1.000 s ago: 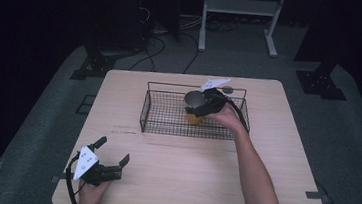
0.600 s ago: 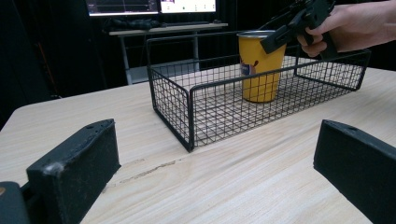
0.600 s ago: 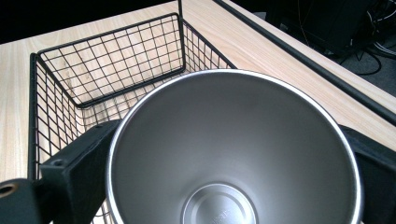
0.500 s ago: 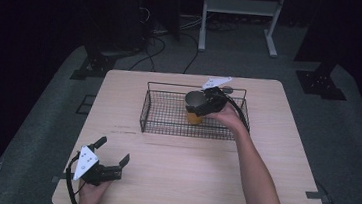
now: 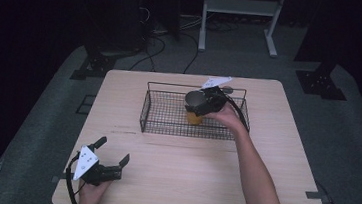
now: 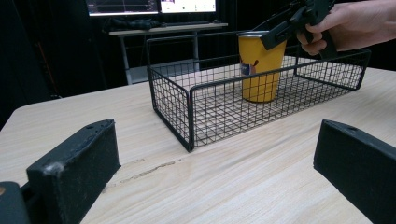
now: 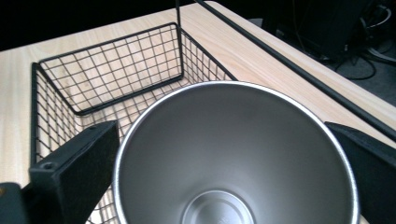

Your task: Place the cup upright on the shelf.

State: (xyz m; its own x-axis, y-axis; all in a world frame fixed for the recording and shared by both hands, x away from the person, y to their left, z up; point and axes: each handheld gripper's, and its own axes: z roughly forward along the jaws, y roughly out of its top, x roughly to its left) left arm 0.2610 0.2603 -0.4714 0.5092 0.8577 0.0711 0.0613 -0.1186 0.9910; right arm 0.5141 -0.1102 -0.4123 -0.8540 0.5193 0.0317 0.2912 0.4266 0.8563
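Observation:
A yellow metal cup (image 5: 193, 116) with a silver inside stands upright in the right half of a black wire basket (image 5: 167, 117). My right gripper (image 5: 200, 101) reaches over the basket's right end, and its jaws press the cup's rim from both sides. In the right gripper view the cup's mouth (image 7: 233, 154) sits between the two jaws of the right gripper (image 7: 229, 140). My left gripper (image 5: 112, 149) rests open on the table near the front left, holding nothing. In the left gripper view, that gripper (image 6: 215, 158) faces the basket (image 6: 187, 112), with the cup (image 6: 259, 70) beyond it.
The light wooden table (image 5: 186, 178) has bare room in front of the basket and to its left. A white metal stand (image 5: 238, 7) and cables lie on the dark floor behind the table.

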